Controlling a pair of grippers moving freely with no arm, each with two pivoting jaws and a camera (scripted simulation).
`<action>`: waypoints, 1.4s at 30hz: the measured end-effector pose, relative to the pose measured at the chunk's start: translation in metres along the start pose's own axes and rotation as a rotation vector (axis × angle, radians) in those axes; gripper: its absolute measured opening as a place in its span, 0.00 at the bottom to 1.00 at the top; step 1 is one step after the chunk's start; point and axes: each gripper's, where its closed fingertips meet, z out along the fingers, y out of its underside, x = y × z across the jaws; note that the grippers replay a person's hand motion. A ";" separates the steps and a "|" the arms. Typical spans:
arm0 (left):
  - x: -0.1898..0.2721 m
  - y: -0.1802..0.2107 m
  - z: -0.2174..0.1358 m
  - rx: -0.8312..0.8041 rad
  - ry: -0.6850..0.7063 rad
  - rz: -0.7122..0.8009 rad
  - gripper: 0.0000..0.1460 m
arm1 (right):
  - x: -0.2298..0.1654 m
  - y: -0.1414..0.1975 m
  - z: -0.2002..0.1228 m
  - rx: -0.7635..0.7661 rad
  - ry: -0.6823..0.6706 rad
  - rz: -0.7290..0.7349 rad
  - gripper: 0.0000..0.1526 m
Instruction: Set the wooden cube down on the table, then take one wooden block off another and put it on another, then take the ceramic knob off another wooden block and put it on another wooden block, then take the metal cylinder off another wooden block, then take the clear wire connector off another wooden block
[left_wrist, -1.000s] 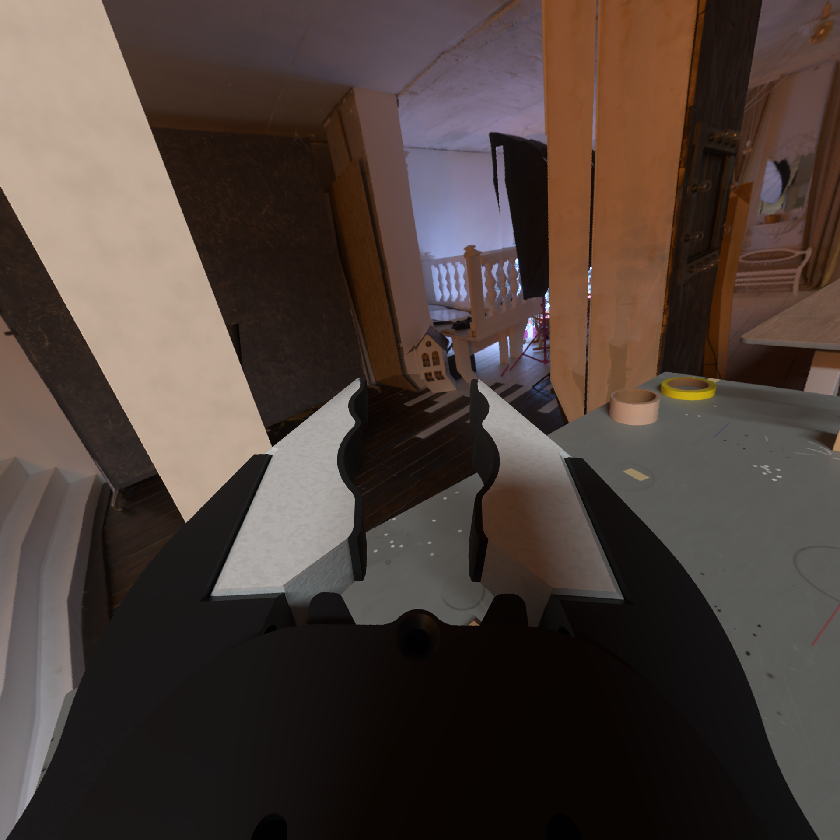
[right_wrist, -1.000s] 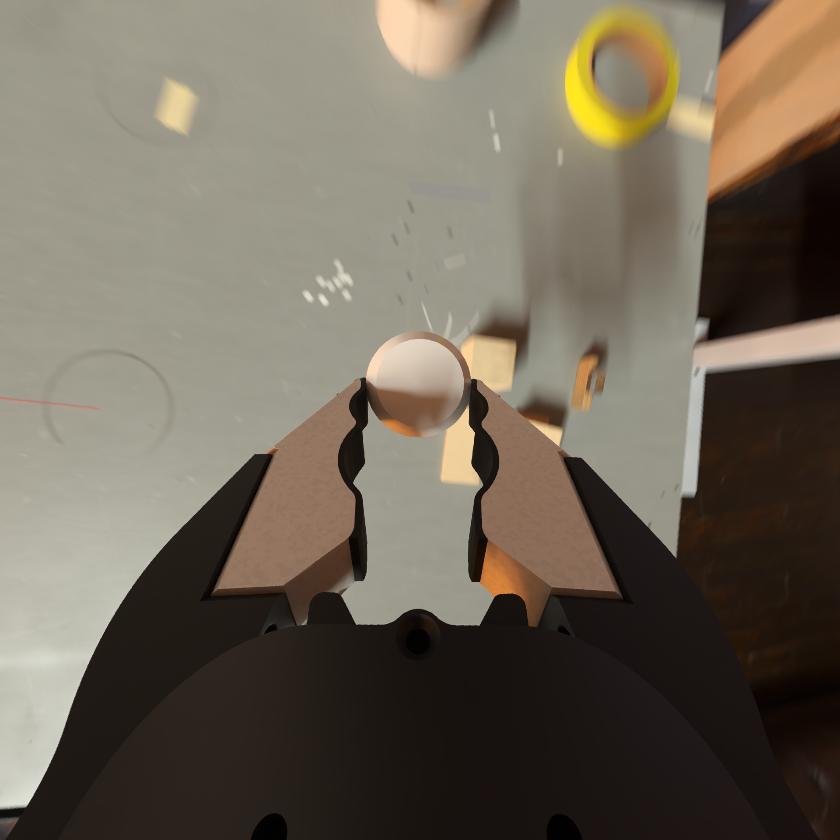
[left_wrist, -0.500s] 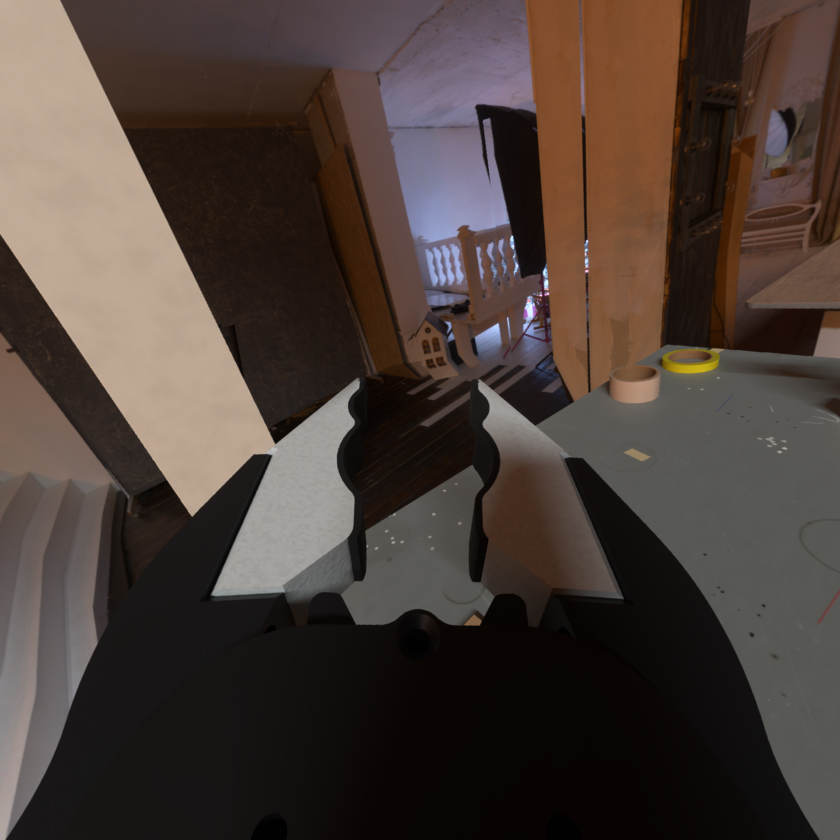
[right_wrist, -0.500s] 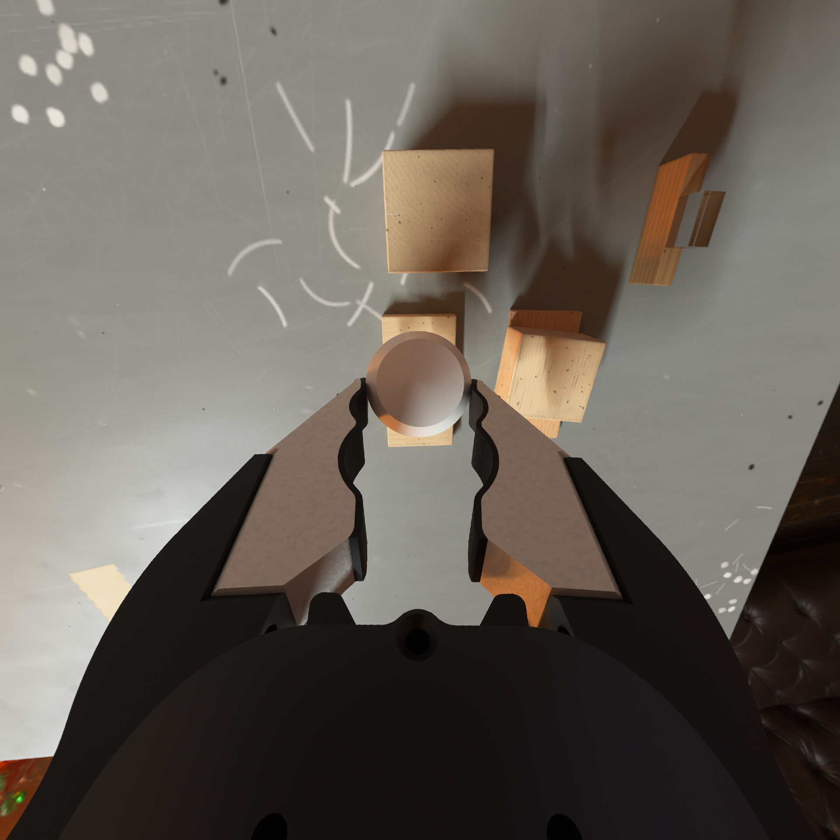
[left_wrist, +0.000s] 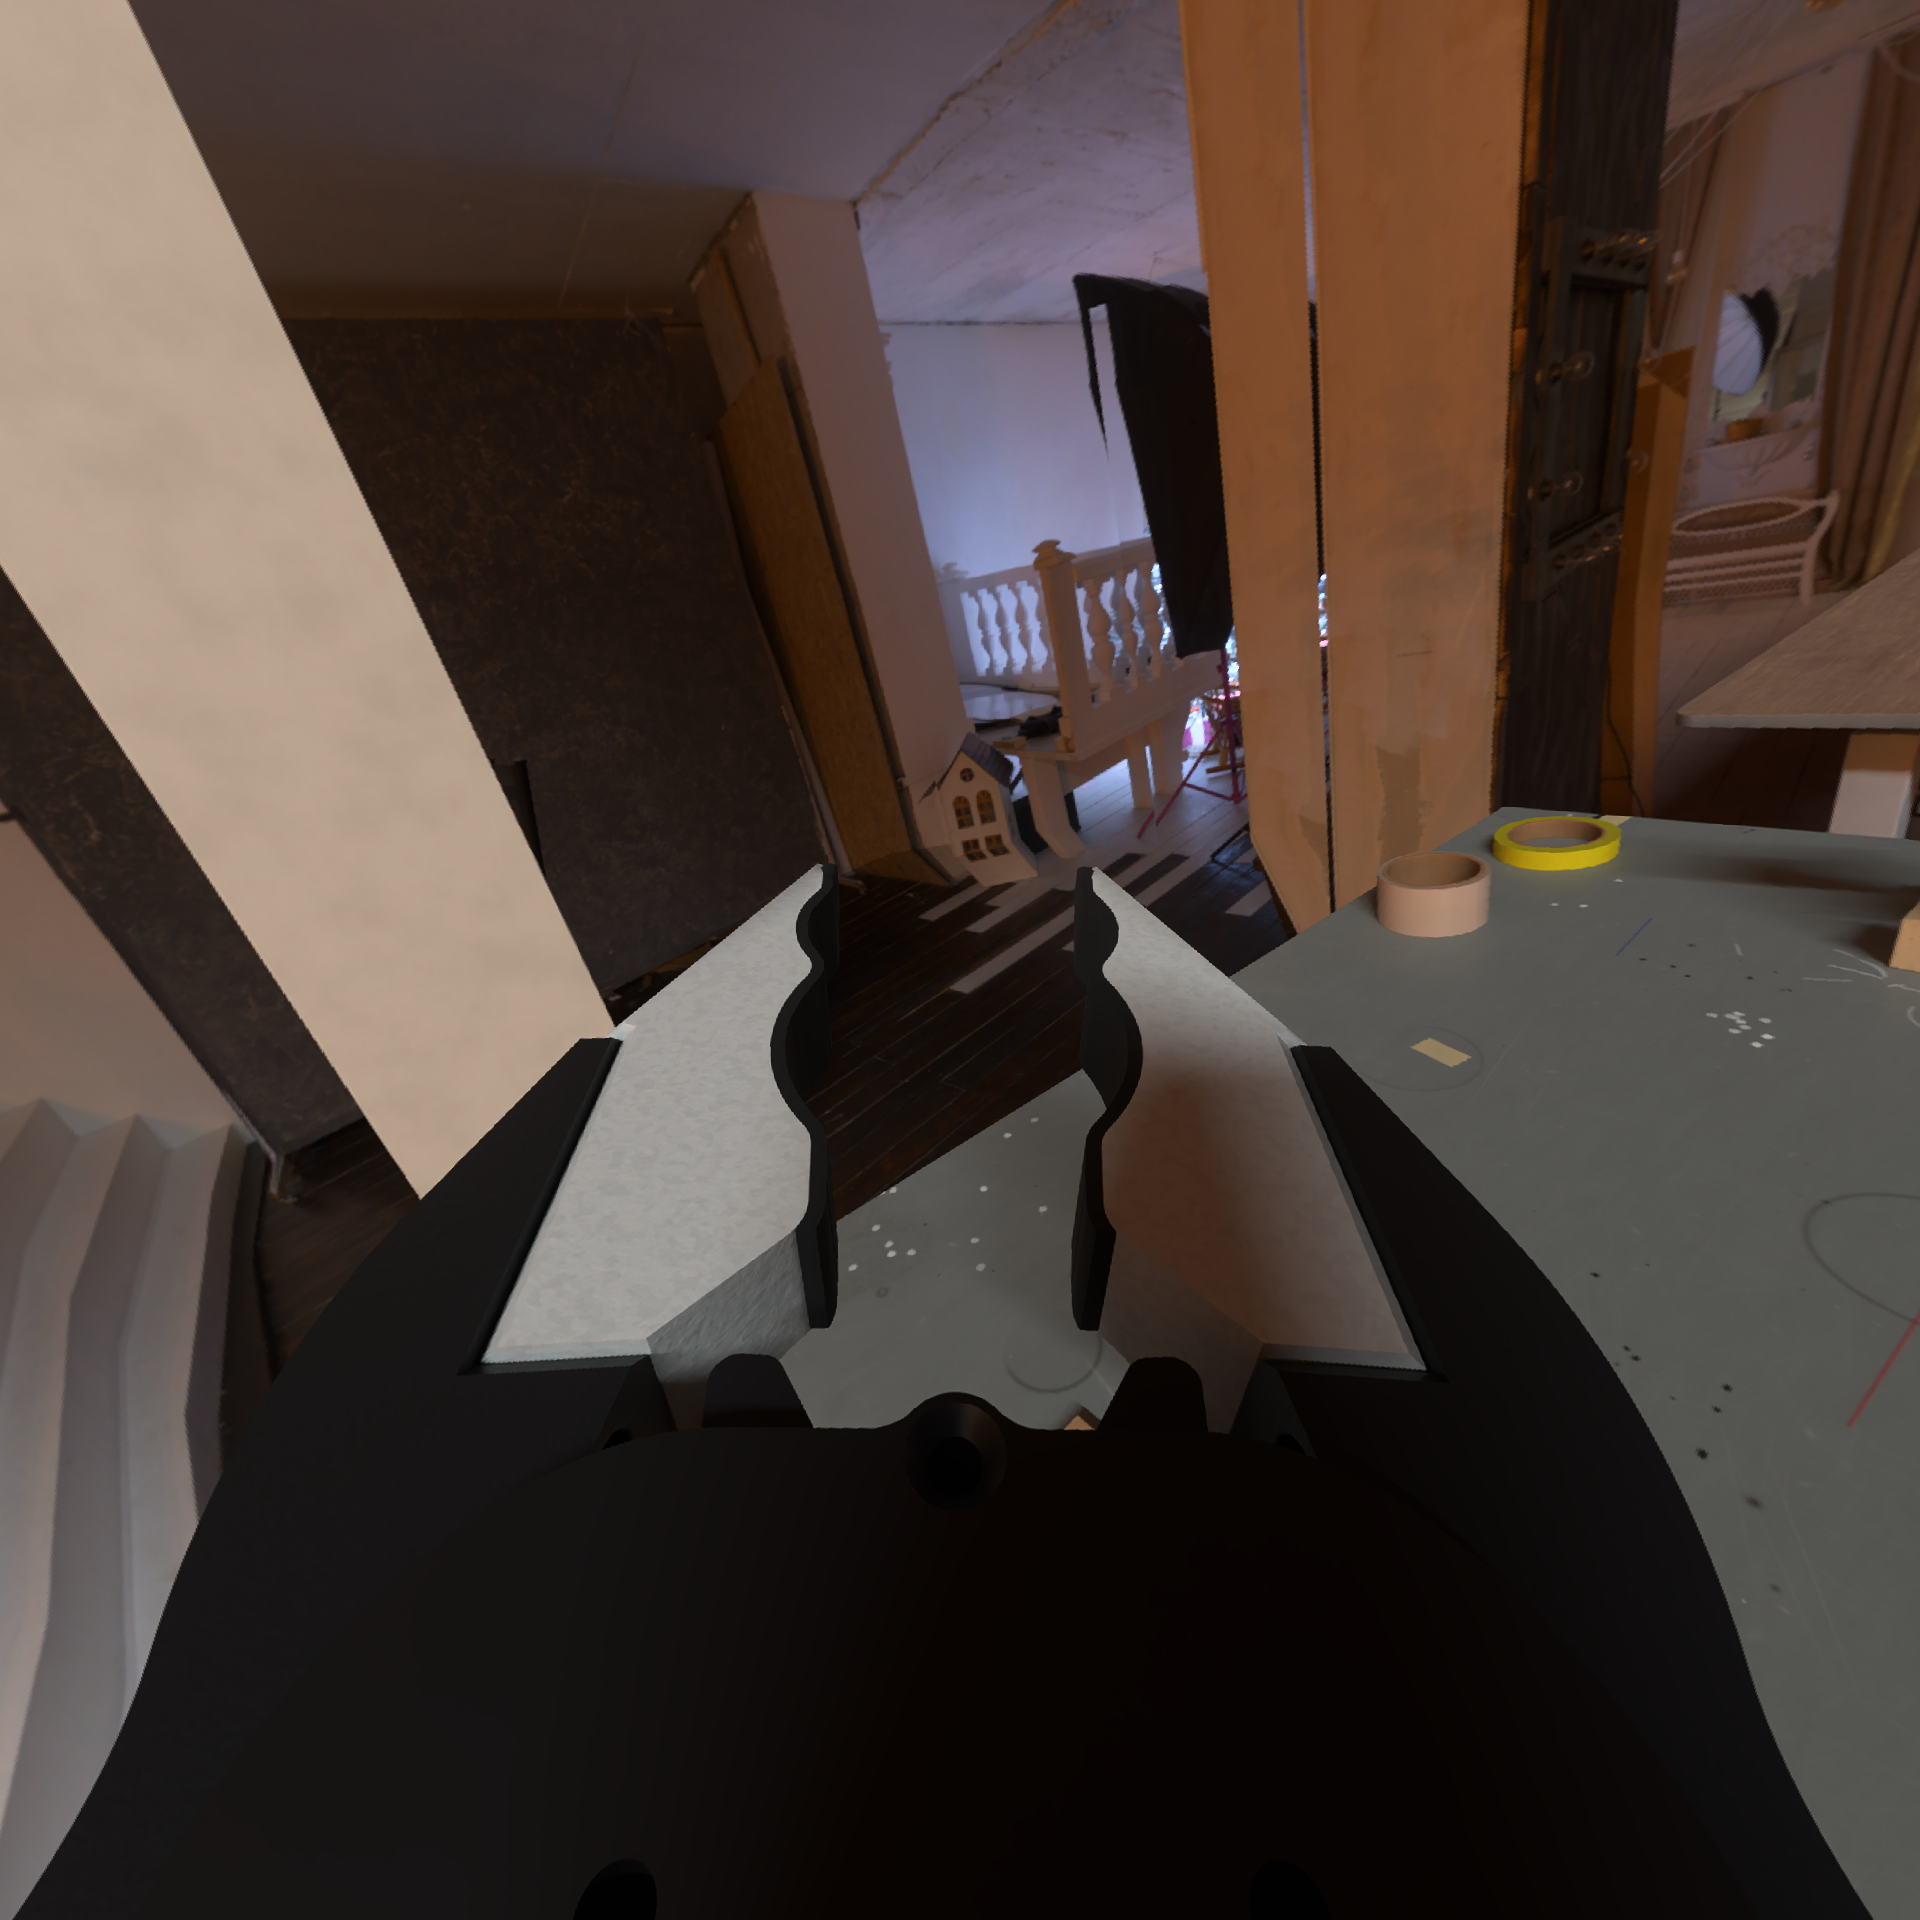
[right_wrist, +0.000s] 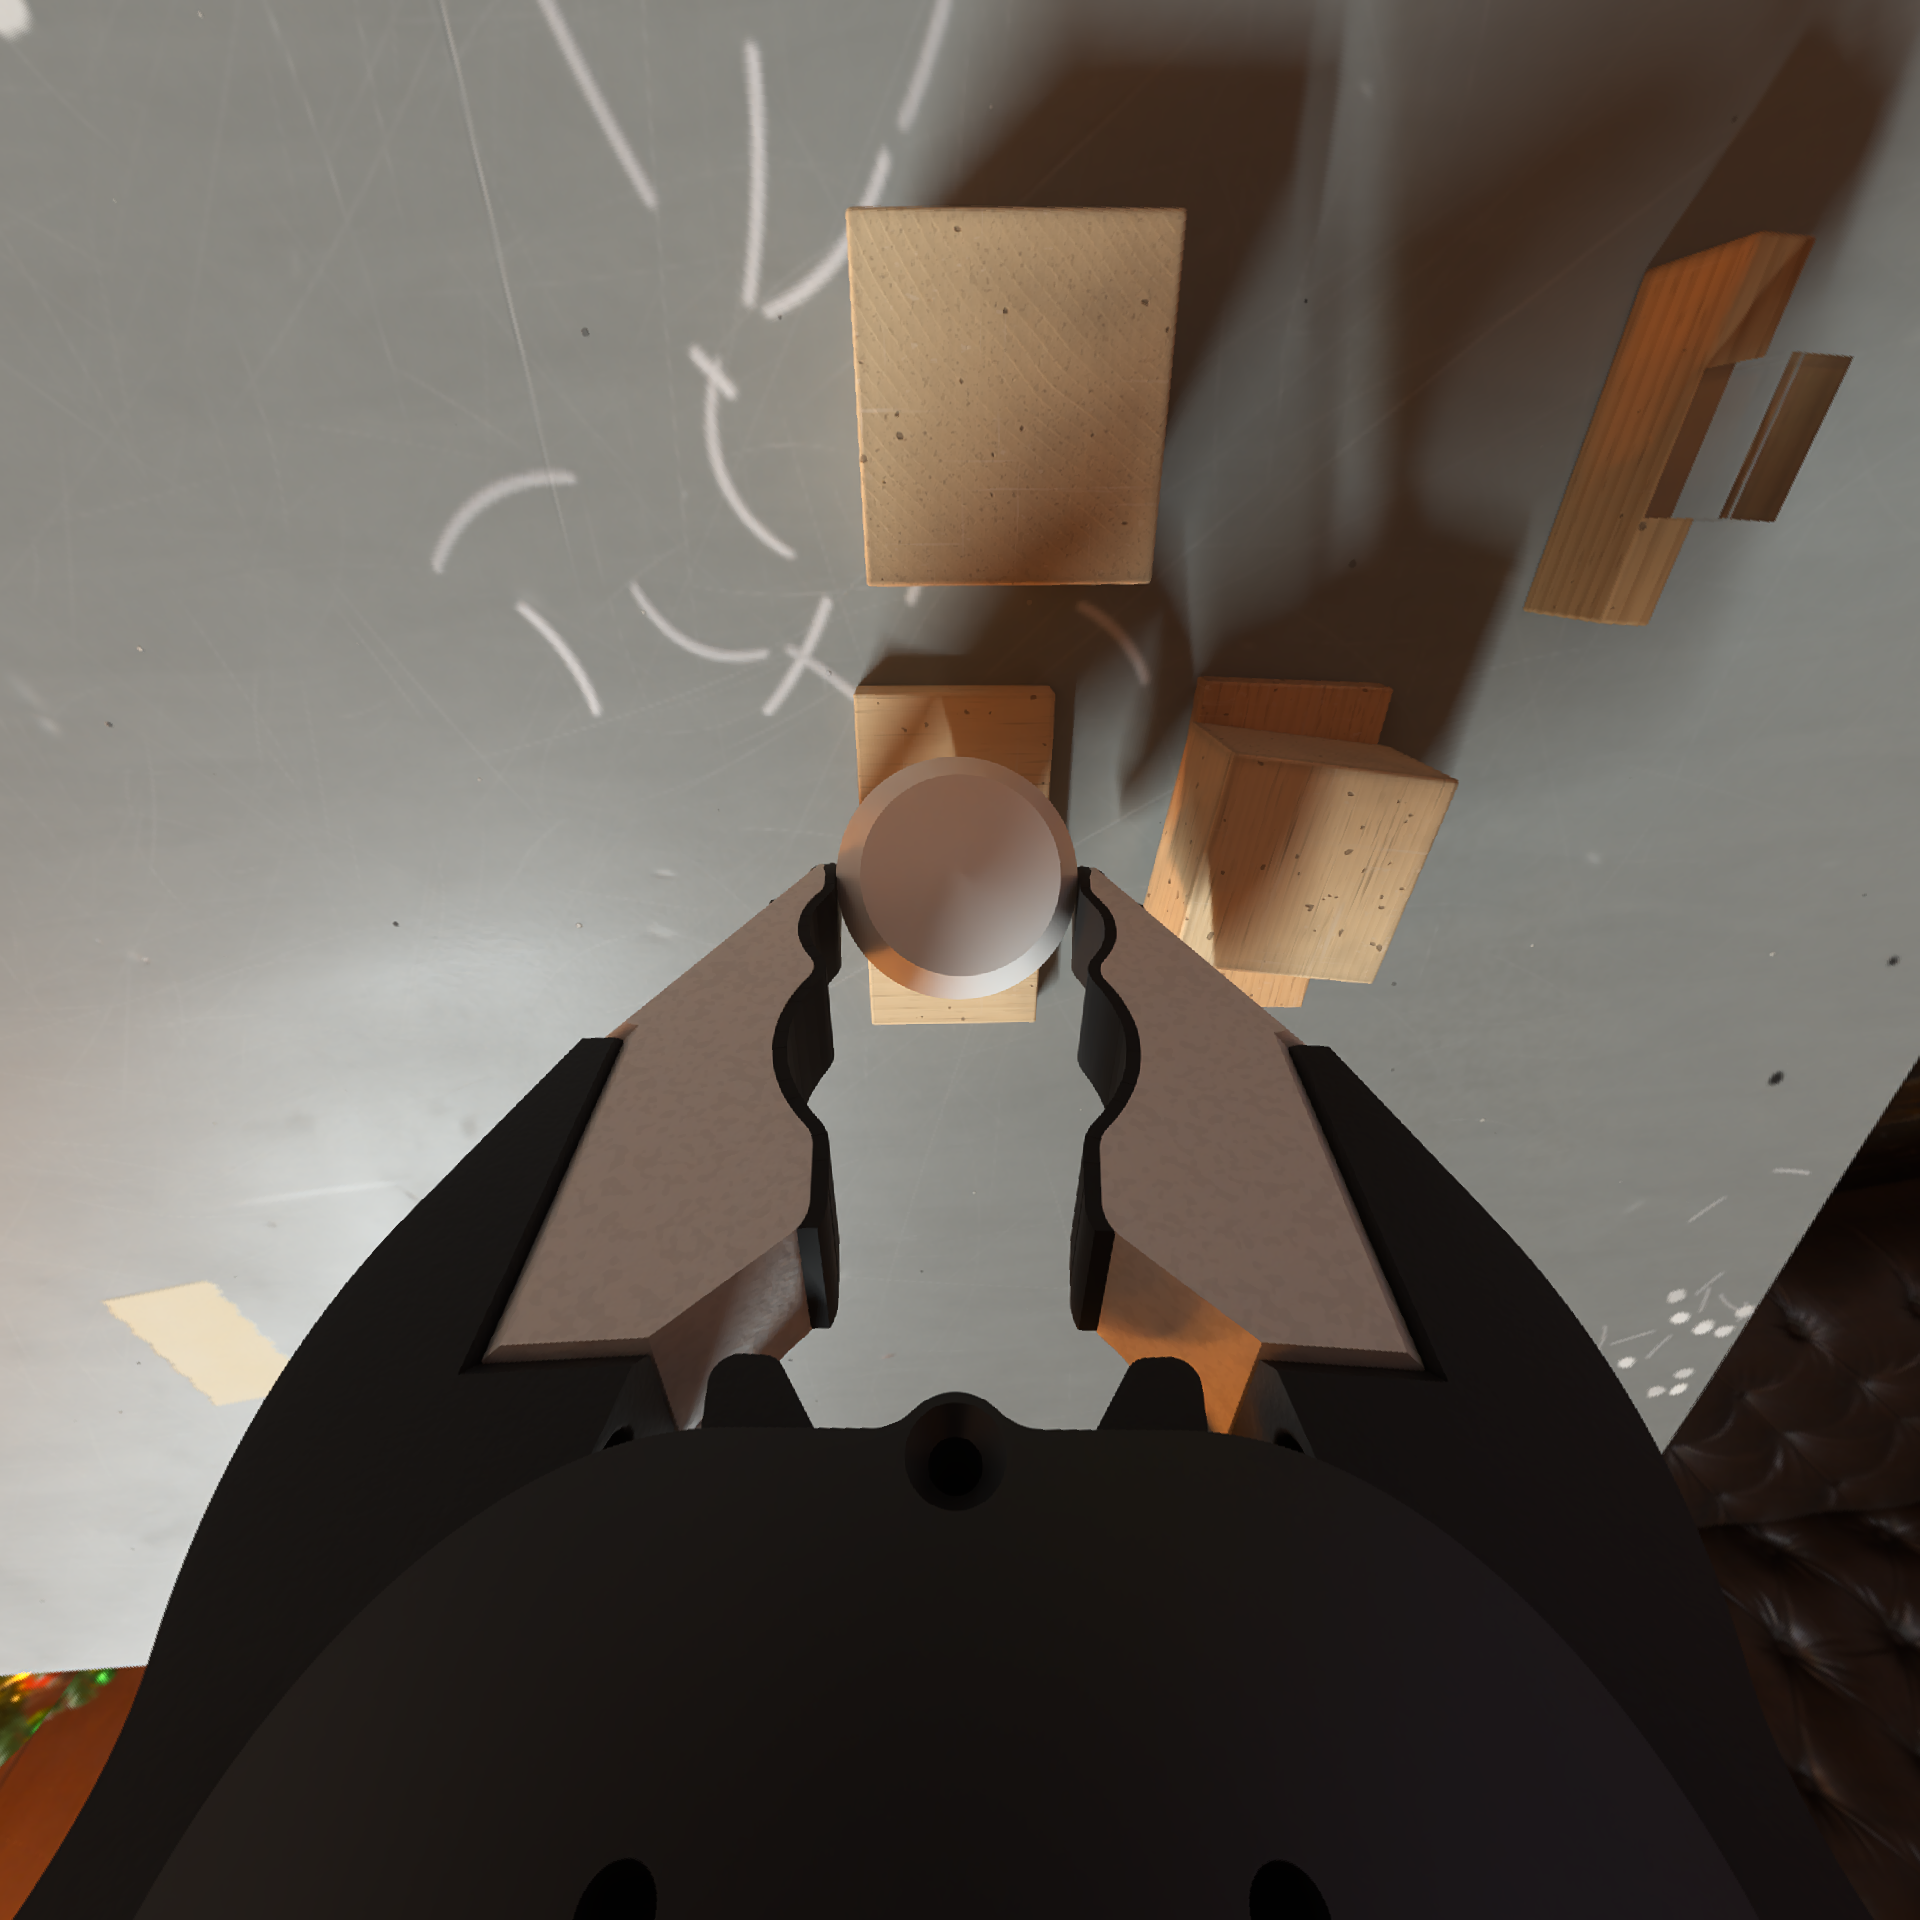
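- Metal, round and dull silver: the short metal cylinder (right_wrist: 954, 891) sits pinched at the tips of my right tongs (right_wrist: 954, 896), its flat end face turned to the camera, above a small pale wooden block (right_wrist: 951, 748) on the grey table (right_wrist: 312, 831).
- Beyond that block lies a larger flat rectangular wooden block (right_wrist: 1013, 395), apart from it.
- To the right, a pale wooden cube (right_wrist: 1299, 852) rests tilted on another thin wooden block (right_wrist: 1294, 707).
- Further right, near the table's right edge, a clear wire connector (right_wrist: 1756, 436) lies on a long wooden block (right_wrist: 1652, 436).
- My left tongs (left_wrist: 954, 883) are spread with nothing between them, reaching past the table's left edge (left_wrist: 1558, 1195) over dark floor.
- At the table's far left corner stand a beige roll of tape (left_wrist: 1434, 896) and a yellow roll of tape (left_wrist: 1556, 840).
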 end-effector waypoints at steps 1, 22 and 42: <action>0.001 -0.001 0.000 0.005 0.007 0.001 0.31 | 0.000 0.000 0.000 -0.002 0.001 -0.003 0.29; 0.012 0.000 0.006 -0.012 0.035 0.009 0.31 | 0.030 -0.006 -0.090 0.416 0.119 0.002 0.33; 0.024 -0.004 -0.029 -0.262 -0.030 0.089 0.32 | 0.121 -0.063 -0.009 0.063 0.006 0.007 0.24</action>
